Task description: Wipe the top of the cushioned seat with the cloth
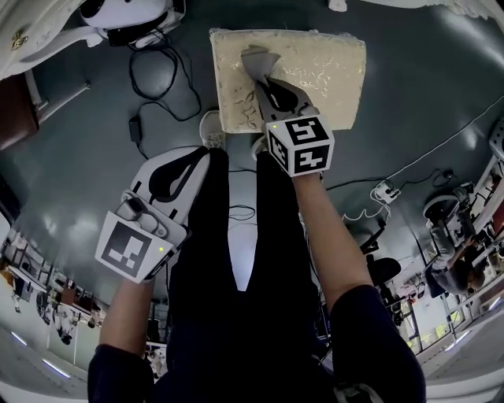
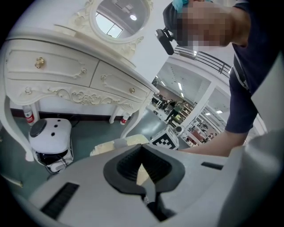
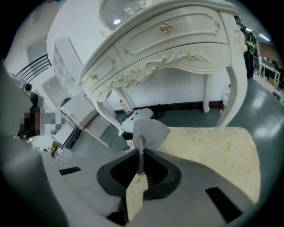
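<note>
Head view looks down on the cream cushioned seat [image 1: 315, 75] at twelve o'clock from the person, just beyond their feet. The right hand-held gripper [image 1: 264, 83] reaches over its near edge. Its jaws are clenched on a grey cloth [image 1: 256, 61], and the right gripper view shows the fabric pinched between the pads and fanning out onto the cushion. The cloth lies on the seat's left half, toward ten o'clock on the top, so I'd say the wiping is under way. Nothing on the patterned fabric marks cleaned from uncleaned, so I cannot say how much is done; the right side toward two o'clock lies well apart from the cloth and probably remains to cover. The left hand-held gripper [image 1: 189, 161] hangs at the person's left leg, away from the seat, jaws closed together with nothing in them. A white ornate dressing table [image 3: 177, 48] stands behind the seat. On the floor a white rounded machine [image 1: 130, 16] and black cables [image 1: 157, 86] lie at ten o'clock, and a power strip [image 1: 383, 189] at three. Nothing rests on the seat top itself, so the sweep looks unobstructed.
</note>
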{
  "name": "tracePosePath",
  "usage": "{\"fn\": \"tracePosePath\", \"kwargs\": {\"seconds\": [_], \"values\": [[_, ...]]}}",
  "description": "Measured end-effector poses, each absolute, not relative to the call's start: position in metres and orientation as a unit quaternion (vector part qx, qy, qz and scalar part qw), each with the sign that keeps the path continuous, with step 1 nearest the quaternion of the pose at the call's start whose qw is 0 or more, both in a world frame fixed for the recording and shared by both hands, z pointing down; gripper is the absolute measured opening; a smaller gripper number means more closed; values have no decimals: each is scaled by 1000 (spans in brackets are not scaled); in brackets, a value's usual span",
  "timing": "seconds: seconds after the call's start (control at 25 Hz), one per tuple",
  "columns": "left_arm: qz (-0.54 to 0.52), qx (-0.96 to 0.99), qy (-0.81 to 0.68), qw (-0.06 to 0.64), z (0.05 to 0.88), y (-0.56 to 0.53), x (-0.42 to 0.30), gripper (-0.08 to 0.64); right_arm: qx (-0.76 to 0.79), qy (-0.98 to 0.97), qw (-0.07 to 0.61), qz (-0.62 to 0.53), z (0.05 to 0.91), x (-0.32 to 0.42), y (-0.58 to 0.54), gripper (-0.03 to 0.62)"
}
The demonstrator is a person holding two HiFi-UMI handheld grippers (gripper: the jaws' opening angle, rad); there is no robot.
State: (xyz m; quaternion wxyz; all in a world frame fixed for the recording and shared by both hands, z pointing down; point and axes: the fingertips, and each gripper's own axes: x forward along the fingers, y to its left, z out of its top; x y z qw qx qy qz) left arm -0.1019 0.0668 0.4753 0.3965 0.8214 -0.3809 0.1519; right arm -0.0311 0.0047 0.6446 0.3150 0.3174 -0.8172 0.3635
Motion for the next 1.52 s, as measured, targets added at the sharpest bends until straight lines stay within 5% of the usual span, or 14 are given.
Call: {"fn": "tracePosePath", "kwargs": {"seconds": [0.56,1.52], "values": [[143,802,-407,412,487,107,-157,8,269,-821,343,368,664,-95,51,41],[170,828,-349,405,488,62,-18,8,341,-783,335,398,678,75,14,41]]}}
